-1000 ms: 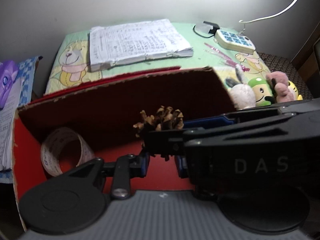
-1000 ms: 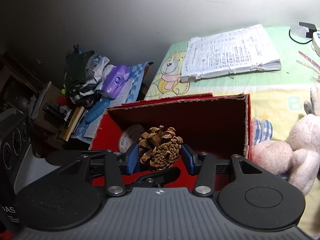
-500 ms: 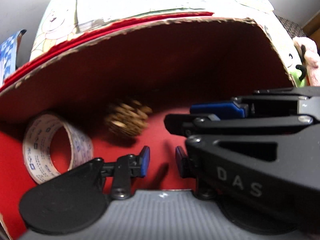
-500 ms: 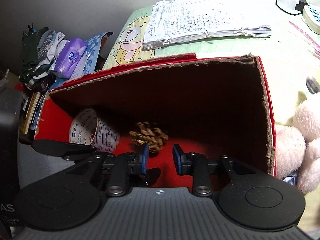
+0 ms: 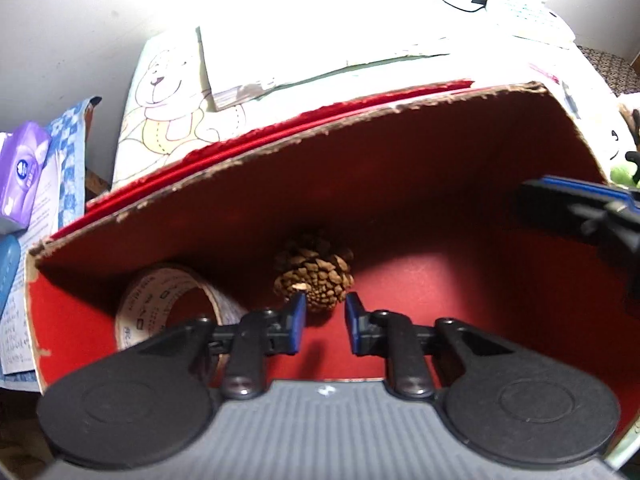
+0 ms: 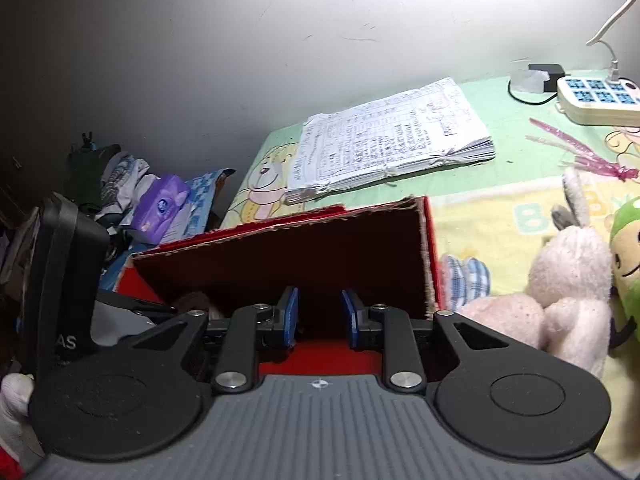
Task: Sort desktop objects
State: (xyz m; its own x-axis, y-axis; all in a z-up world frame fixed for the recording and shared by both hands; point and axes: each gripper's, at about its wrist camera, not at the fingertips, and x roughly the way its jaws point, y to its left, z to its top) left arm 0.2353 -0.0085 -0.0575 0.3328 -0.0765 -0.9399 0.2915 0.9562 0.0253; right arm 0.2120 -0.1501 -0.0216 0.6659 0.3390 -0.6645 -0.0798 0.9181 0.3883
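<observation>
Left wrist view, hidden: we lose the papers (image 5: pixel 320 40) and the desk's far end to glare; the right gripper (image 5: pixel 580 216) is cut off at the frame's right edge, so its jaws cannot be read here.
Left wrist view, pine cone: we see the pine cone (image 5: pixel 316 276) on the floor of the red box (image 5: pixel 440 184), against the back wall, just right of the tape roll (image 5: pixel 168 304). Its long axis is hard to make out.
Left wrist view, jaws: the left gripper (image 5: pixel 325 322) is closing, its pads narrowly apart and empty; the cone lies just beyond them.
Right wrist view, hidden: the box floor is mostly blocked by our right gripper (image 6: pixel 319 318); we cannot pick out the cone or tape.
Right wrist view, jaws: closing, a small gap, nothing between.
Right wrist view, extras: only here we read the papers (image 6: pixel 388 140), power strip (image 6: pixel 600 100) and pink plush toy (image 6: pixel 560 292) beside the box (image 6: pixel 288 248).
</observation>
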